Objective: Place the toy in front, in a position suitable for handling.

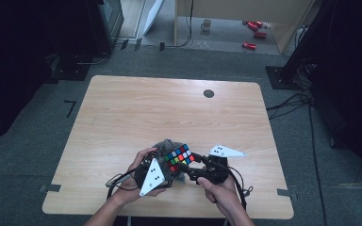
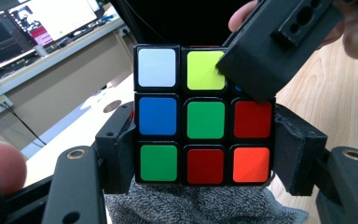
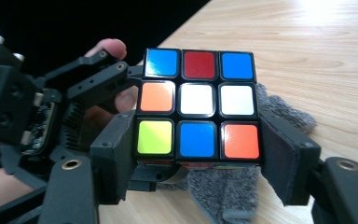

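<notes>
The left gripper (image 2: 205, 158) has its jaws clamped on the lower rows of the puzzle cube (image 1: 179, 157), and the right gripper (image 3: 198, 154) pinches a neighbouring layer. The cube sits over a grey cloth (image 3: 223, 196) near the table's (image 1: 122, 108) front edge. I'd guess a layer twist is in hand, and next one wrist must rotate. The far faces are hidden.
</notes>
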